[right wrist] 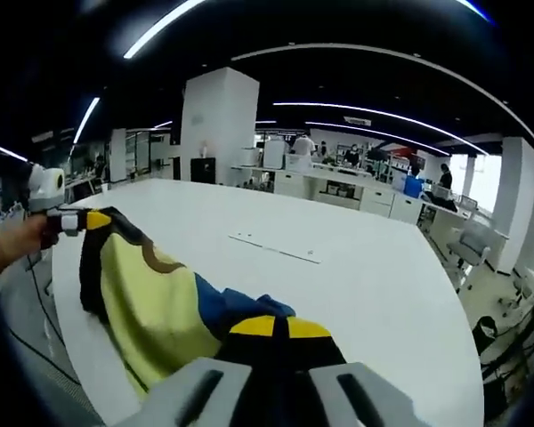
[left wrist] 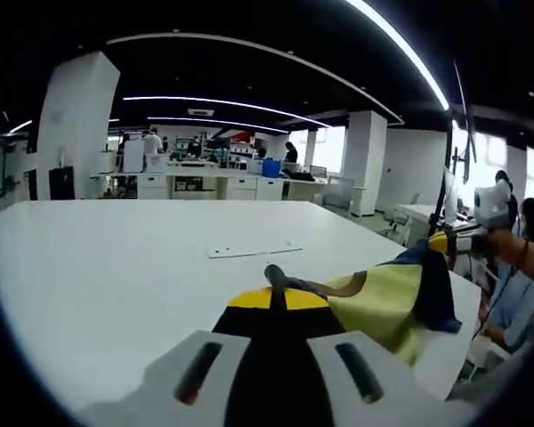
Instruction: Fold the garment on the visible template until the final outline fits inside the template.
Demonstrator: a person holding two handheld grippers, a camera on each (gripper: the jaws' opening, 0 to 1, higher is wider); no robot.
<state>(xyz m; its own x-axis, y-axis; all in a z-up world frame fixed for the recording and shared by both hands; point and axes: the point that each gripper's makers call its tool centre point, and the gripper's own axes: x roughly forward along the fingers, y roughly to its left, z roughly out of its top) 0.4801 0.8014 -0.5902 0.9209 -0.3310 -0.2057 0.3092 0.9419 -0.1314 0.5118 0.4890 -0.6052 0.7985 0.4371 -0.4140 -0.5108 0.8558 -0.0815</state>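
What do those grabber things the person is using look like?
Each gripper, left and right, has black jaws with a yellow band near the tip, rising from a pale grey body with two dark slots. Seen from across, each carries a white housing.

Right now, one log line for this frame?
phase: garment lifted, unfolded | left gripper: shut on yellow, navy and brown fabric garment | right gripper: shut on garment | white table: thin flat template uncovered
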